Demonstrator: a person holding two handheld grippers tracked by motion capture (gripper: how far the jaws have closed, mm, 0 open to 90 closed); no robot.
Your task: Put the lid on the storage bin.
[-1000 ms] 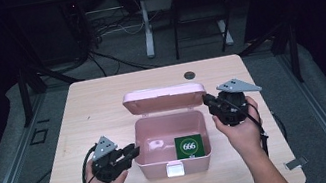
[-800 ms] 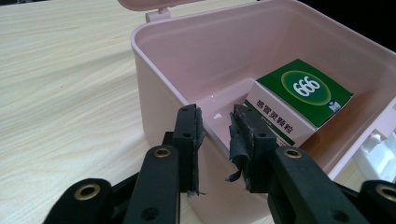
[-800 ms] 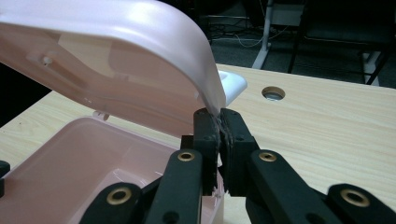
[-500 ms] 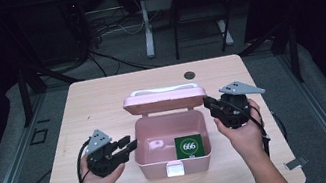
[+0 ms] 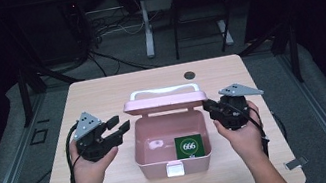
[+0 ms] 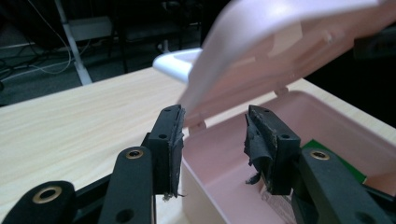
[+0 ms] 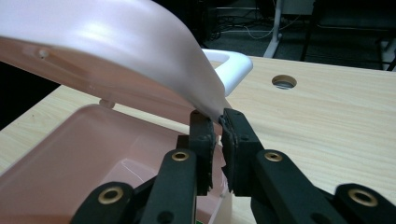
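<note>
High view: your right gripper (image 5: 208, 107) pinches the lid's (image 5: 163, 103) right corner, while your left gripper (image 5: 118, 128) (jaws just opened, nothing between) hangs left of the pink box (image 5: 173, 163).

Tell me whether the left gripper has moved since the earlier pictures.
Yes. The left gripper has lifted and pulled left, away from the pink box; its fingers have just opened, empty.
</note>
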